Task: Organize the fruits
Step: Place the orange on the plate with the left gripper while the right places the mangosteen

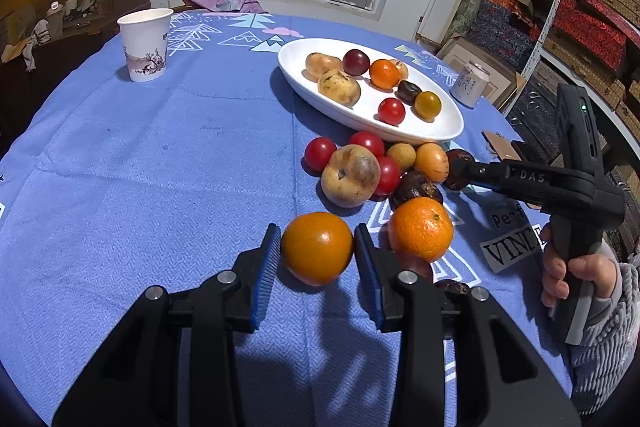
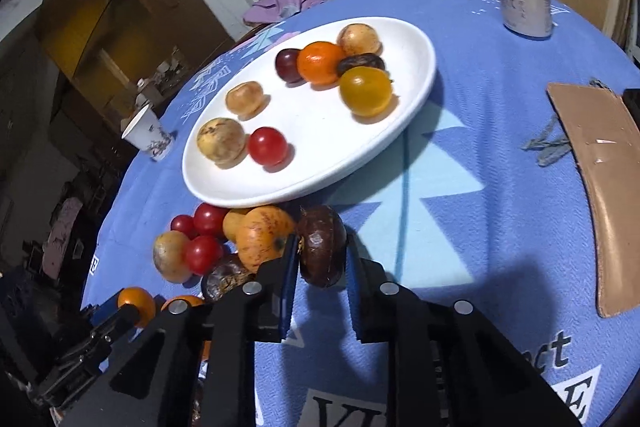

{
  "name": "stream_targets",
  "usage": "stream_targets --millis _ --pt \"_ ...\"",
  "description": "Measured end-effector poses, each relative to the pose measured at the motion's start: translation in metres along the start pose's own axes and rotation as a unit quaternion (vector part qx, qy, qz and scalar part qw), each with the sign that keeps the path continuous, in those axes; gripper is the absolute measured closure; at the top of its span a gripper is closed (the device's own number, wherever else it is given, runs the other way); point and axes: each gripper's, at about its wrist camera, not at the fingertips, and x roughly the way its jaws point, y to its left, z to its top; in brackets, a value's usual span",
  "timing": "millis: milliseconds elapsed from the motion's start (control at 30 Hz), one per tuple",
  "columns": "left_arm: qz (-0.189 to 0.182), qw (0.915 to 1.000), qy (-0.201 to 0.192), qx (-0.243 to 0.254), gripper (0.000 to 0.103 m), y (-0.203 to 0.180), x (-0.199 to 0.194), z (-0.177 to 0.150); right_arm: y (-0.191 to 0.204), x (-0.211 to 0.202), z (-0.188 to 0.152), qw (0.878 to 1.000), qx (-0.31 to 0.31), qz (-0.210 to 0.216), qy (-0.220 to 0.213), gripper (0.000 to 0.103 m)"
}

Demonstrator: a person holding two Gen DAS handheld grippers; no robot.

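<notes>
I'm holding the left gripper (image 1: 316, 255) open around an orange tomato (image 1: 317, 247) on the counter (image 1: 160, 167); the right gripper (image 2: 322, 259) is seemingly pinching a dark fruit (image 2: 321, 245) below the plate (image 2: 416, 75).

You can read "DAS" on the right gripper (image 1: 456, 171). The blue tablecloth (image 1: 160, 167) shows the letters "VIN" and "Per".
</notes>
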Motion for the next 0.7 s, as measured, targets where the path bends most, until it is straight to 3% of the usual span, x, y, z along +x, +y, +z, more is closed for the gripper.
stream_targets --millis 233,400,567,700 --pt "0.003 0.9997 -0.022 0.011 0.066 -0.004 -0.008 0.005 -0.005 -0.027 -0.003 0.999 0.005 0.012 -0.04 0.081" --pt "0.011 0.9993 -0.027 0.022 0.066 -0.009 -0.01 0.033 -0.008 -0.052 0.004 0.997 0.01 0.033 -0.065 0.081" --pt "0.026 0.9977 -0.052 0.035 0.066 -0.021 -0.012 0.097 0.005 -0.081 0.046 0.995 -0.018 0.025 -0.093 0.081" --pt "0.028 0.9974 -0.058 0.032 0.066 -0.033 0.012 0.148 0.023 -0.067 0.076 0.995 -0.045 0.02 -0.086 0.081"
